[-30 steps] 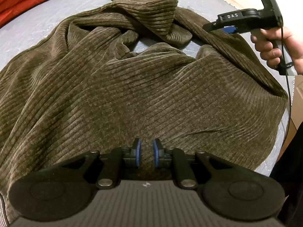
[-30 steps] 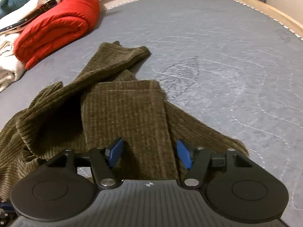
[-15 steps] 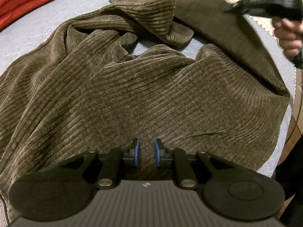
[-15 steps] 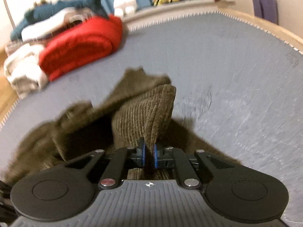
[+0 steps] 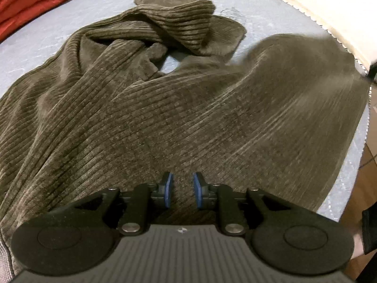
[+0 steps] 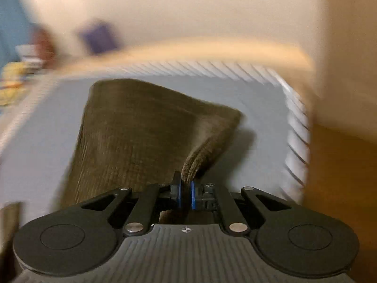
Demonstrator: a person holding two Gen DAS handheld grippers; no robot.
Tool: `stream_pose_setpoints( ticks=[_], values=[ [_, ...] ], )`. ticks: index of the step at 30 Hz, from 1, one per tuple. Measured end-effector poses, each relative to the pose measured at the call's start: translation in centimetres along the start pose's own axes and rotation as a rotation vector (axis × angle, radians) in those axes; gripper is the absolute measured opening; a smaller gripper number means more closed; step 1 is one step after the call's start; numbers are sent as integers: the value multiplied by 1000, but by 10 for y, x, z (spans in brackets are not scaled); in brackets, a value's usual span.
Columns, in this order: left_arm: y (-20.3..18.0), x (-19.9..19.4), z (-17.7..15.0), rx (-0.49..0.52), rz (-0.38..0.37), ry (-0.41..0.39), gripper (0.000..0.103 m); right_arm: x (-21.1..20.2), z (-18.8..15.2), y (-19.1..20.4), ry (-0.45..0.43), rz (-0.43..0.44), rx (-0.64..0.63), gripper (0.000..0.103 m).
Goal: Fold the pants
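Brown corduroy pants (image 5: 165,108) lie rumpled on a grey mattress (image 5: 113,2). My left gripper (image 5: 182,189) hovers over the near part of the pants, its blue pads a narrow gap apart with cloth showing between them; a grip cannot be confirmed. My right gripper (image 6: 186,194) is shut on the edge of one pant leg (image 6: 141,129) and holds it lifted above the mattress (image 6: 261,99) near its corner. In the left wrist view that leg (image 5: 306,75) is stretched to the right and blurred. The other leg (image 5: 179,16) lies bunched at the far side.
A red folded blanket (image 5: 28,0) lies at the far left of the mattress. The stitched mattress edge (image 6: 294,127) and a wooden floor (image 6: 341,176) are to the right. A cream wall (image 6: 188,7) and blurred items on a shelf (image 6: 26,59) stand behind.
My right gripper closed on the pant leg, then lifted and swung it to the right toward the mattress corner. My left gripper stayed over the pants.
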State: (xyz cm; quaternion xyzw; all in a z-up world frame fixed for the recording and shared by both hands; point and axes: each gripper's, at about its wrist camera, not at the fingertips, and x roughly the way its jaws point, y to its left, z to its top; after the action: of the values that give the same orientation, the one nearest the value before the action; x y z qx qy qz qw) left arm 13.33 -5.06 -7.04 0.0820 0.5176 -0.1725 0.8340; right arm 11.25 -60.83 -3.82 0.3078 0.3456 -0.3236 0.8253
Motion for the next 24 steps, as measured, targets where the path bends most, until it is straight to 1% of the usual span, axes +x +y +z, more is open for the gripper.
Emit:
stream_pose_setpoints(
  ticks=[1,2,3,5,6,7,8,9,11,13,16,18,20,21,22,23,24],
  values=[
    [-2,1,0,8,5,2,28,13,-3,-14,65,-14,36,8],
    [-5,1,1,18,10,3,29,21,-5,-26,92,-1,70,7],
    [-7,1,1,23,10,5,34,22,-4,-28,82,21,67,8],
    [-10,1,2,32,5,8,41,17,0,-19,54,26,4,8],
    [-11,0,2,36,0,7,48,13,0,-17,41,35,1,8],
    [-11,-2,2,36,-2,6,52,11,2,-15,32,37,5,8],
    [-12,-4,2,35,-5,-1,54,9,3,-13,27,30,16,8],
    [-11,-7,2,34,-14,-12,55,9,4,-14,28,27,32,8],
    [-12,-14,2,31,-56,-43,55,9,9,-15,26,24,73,8],
    [-18,-21,-2,43,-106,-72,54,5,11,-21,-2,-27,99,8],
    [-41,-24,-9,141,-183,-85,53,9,8,-40,48,-61,160,10],
    [-60,-24,-16,230,-226,-84,53,8,13,-51,33,-39,193,10],
    [-75,-24,-23,310,-253,-88,53,3,21,-58,-12,-9,221,18],
    [-81,-23,-26,342,-267,-86,53,4,25,-61,-13,11,223,29],
    [-85,-22,-29,364,-281,-83,53,7,30,-62,1,43,219,38],
    [-88,-21,-32,386,-293,-76,53,12,33,-63,24,78,213,41],
    [-90,-18,-33,404,-300,-68,53,15,34,-63,40,94,203,41]
  ],
)
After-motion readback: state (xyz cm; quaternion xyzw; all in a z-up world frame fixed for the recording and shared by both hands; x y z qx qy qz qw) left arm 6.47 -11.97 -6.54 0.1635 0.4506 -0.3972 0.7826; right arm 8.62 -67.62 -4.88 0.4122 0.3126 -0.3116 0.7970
